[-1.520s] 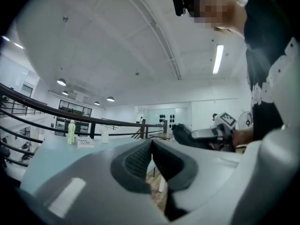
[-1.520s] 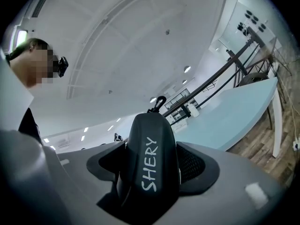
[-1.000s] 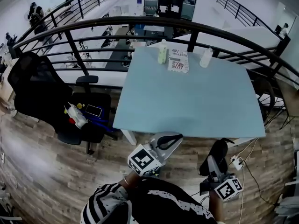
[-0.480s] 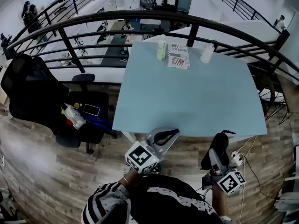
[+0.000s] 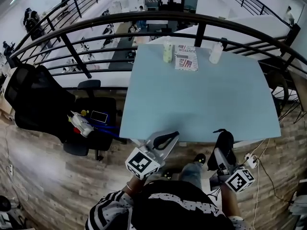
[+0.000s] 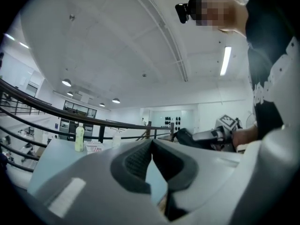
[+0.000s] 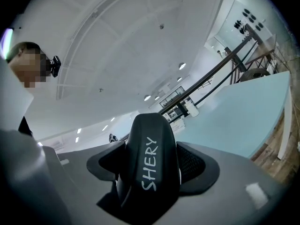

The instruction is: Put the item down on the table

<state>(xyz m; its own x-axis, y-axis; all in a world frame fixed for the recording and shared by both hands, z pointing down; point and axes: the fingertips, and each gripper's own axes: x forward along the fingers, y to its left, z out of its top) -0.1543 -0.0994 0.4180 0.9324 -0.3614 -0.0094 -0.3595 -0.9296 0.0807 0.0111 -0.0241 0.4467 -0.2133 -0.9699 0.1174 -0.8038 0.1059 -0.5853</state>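
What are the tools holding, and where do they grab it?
The right tool clamps a black item marked SHERY by its sides, rounded end poking out. The left tool is shut, empty.

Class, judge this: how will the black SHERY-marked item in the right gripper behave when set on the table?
The black item is probably stiff: it holds its curved shape in the right gripper. Its rounded, smooth shell might rock or slide on the table.
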